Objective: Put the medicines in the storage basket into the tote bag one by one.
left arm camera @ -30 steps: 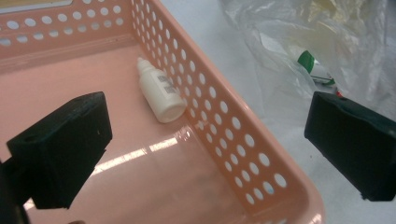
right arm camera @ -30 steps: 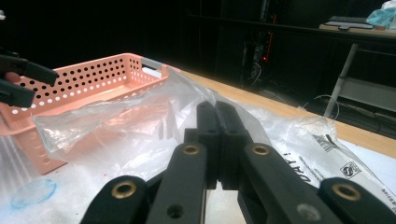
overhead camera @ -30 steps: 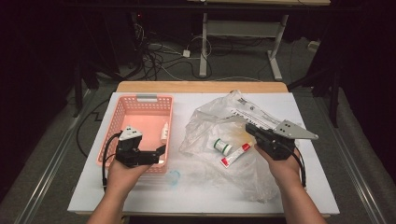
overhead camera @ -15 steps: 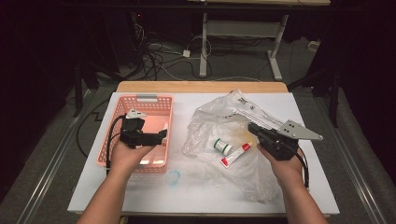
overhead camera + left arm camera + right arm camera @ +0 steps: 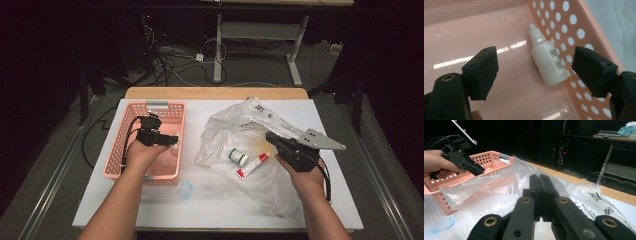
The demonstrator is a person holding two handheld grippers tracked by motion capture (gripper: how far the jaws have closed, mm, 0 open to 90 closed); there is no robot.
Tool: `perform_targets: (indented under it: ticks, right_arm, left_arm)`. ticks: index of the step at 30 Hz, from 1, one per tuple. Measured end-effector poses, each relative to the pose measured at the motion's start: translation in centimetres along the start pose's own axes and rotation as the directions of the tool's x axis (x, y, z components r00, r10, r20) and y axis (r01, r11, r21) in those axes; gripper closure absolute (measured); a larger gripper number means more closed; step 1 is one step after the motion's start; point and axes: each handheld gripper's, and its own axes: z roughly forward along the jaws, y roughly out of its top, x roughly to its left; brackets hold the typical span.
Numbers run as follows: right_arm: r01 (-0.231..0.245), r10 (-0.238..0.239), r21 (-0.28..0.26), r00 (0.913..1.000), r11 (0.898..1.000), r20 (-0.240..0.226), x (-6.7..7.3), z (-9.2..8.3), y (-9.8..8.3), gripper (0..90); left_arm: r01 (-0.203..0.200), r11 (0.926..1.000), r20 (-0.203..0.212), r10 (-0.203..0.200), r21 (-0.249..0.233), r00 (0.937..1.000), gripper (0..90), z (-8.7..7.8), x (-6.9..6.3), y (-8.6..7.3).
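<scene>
Over the pink basket [image 5: 131, 165], left gripper [image 5: 535, 72] tipped down, jaws apart (lately narrowing) around, not touching, the white dropper bottle [image 5: 548, 63].

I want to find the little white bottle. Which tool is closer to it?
Left. The left tool hangs open right over the white bottle in the pink basket; the right tool is shut at the plastic bag.

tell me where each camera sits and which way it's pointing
High view: above the person's side, looking forward and down on the table; both forearms, the left gripper and the right gripper show.
Left gripper view: rides that gripper, looking down into the pink basket at a white dropper bottle; its open jaws show.
Right gripper view: rides low, looking across the plastic bag; its shut jaws show.
Shared: all three show the basket.
</scene>
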Motion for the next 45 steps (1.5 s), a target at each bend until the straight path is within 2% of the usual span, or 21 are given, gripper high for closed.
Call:
perform_targets:
  ticks: [1, 5, 9, 15, 18, 19, 24, 29, 34, 45]
  right_arm:
    - [0.001, -0.001, -0.001, 1.0, 1.0, 0.0, 0.0, 0.0, 0.0, 90.0]
    - [-0.003, 0.003, -0.004, 1.0, 1.0, 0.001, -0.1, -0.1, 0.0, 90.0]
    - [-0.002, 0.002, -0.004, 1.0, 1.0, 0.001, -0.1, -0.1, 0.1, 90.0]
    - [-0.004, 0.004, -0.003, 1.0, 1.0, 0.002, 0.0, -0.1, 0.0, 90.0]
    - [-0.002, 0.002, -0.003, 1.0, 1.0, 0.004, 0.0, -0.1, 0.1, 90.0]
    - [-0.003, 0.003, -0.003, 1.0, 1.0, 0.004, 0.0, -0.1, 0.1, 90.0]
    - [-0.001, 0.001, -0.002, 1.0, 1.0, 0.003, 0.0, -0.1, 0.1, 90.0]
    - [0.001, -0.001, -0.008, 1.0, 1.0, 0.002, 0.0, -0.2, 0.1, 90.0]
    - [0.002, -0.002, -0.008, 1.0, 1.0, 0.003, 0.0, -0.3, 0.2, 90.0]
    - [0.006, -0.006, -0.013, 1.0, 1.0, -0.001, 0.0, -0.2, 0.2, 90.0]
  left_arm:
    - [0.0, 0.9999, 0.014, -0.001, 0.01, 0.9999, 23.8, 0.2, 0.1, 0.0]
    - [0.012, 0.9983, 0.009, -0.012, 0.056, 0.9999, 28.7, 1.1, 0.2, 0.2]
    - [0.017, 0.9962, 0.034, -0.02, 0.085, 0.9992, 32.7, 1.7, 0.4, 0.2]
    - [-0.011, 0.9875, -0.021, 0.015, 0.157, 0.9997, 43.3, 2.6, 0.0, 0.4]
    - [-0.022, 0.9817, -0.063, 0.035, 0.189, 0.9974, 47.1, 2.9, -0.2, 0.4]
    - [-0.035, 0.9791, -0.083, 0.053, 0.2, 0.9951, 48.6, 3.0, -0.3, 0.4]
    - [-0.056, 0.9765, -0.126, 0.084, 0.208, 0.9884, 55.8, 3.2, -0.6, 0.5]
    - [-0.055, 0.9768, -0.134, 0.084, 0.207, 0.9875, 58.2, 3.1, -0.8, 0.5]
    - [-0.047, 0.9806, -0.122, 0.071, 0.19, 0.9899, 58.4, 2.4, -0.8, 0.5]
    - [-0.076, 0.9908, -0.094, 0.087, 0.112, 0.9917, 58.4, -1.0, -2.0, -0.6]
